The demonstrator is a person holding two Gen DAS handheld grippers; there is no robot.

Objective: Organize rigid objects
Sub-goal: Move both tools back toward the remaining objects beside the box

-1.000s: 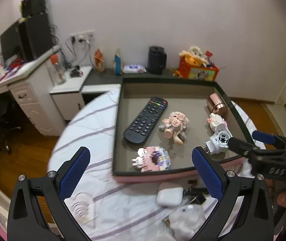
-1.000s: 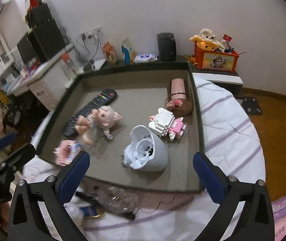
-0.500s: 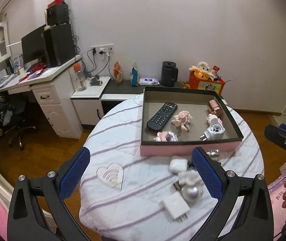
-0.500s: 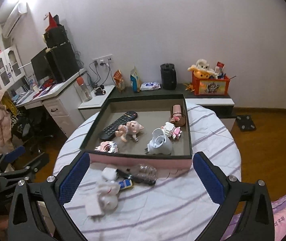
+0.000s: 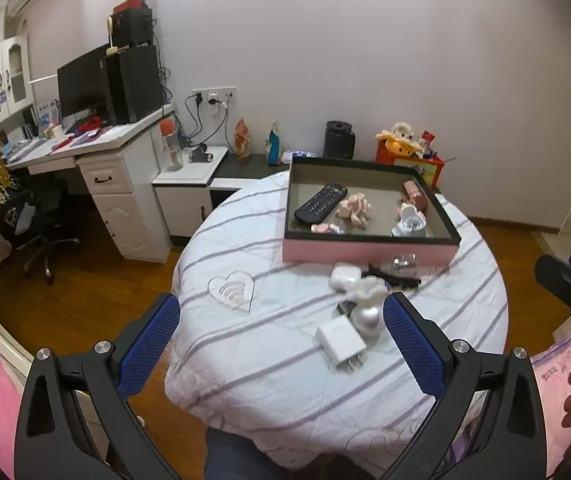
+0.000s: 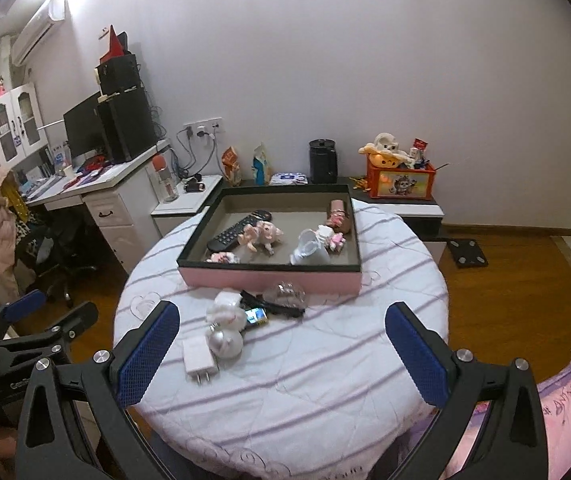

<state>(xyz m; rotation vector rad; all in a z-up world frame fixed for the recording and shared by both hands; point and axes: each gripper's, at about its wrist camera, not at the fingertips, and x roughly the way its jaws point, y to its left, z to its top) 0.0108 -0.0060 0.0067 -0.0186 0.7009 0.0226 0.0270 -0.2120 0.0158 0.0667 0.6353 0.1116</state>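
Clutter was our main worry — the loose pieces lay bunched just in front of the pink box (image 6: 269, 280) on the round worktop (image 6: 325, 380). We held the left hand-held gripper (image 5: 281, 340) and the right hand-held gripper (image 6: 281, 344) back from the worktop edge, both with jaws spread wide and nothing between them. The white charger (image 6: 199, 358) touched the silver ball ornament (image 6: 226, 341), and the earbud case (image 5: 344, 276) sat against a dark, thin item we could not identify. We judged that reaching for any one of these could nudge its neighbour; the ball looked likely to roll toward the edge. The clear rounded piece (image 6: 288, 293) seemed slippery to pinch. Inside the box the remote (image 5: 320, 203), the doll (image 6: 263, 234) and the other toys crowded the floor, so a careless drop might have landed on them.
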